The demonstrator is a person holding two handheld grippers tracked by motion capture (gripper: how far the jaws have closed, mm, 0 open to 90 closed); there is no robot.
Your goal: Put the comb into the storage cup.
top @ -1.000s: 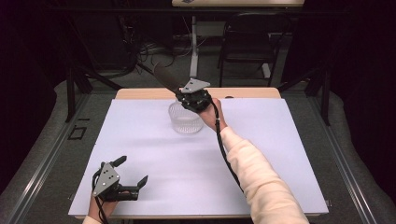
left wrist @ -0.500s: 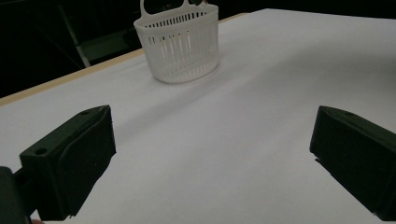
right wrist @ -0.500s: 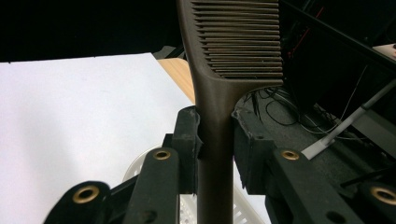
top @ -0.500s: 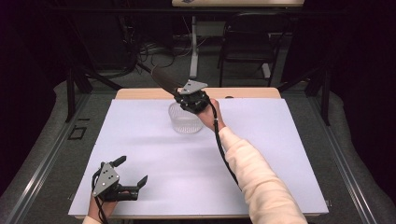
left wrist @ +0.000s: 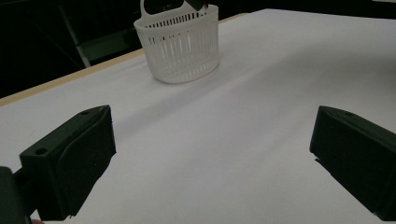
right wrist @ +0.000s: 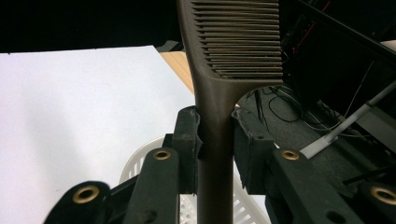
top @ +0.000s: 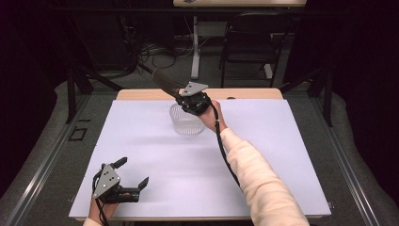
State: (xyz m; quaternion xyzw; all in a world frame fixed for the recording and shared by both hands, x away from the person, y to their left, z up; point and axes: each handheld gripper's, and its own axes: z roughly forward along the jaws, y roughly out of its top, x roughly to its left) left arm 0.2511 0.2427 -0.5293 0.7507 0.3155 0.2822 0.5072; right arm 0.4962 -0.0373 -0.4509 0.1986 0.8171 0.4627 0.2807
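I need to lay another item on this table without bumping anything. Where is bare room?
Wide bare patches lie left of the white basket up to the table edge, and across the middle between basket and left gripper. The right side beyond the sleeve is bare too. Crowded: over the basket, where the right gripper holds the brown comb.

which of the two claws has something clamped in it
The right claw, above the white basket: its jaws pinch the handle of a brown comb. The left claw near the table's front edge stands open, nothing between its jaws.
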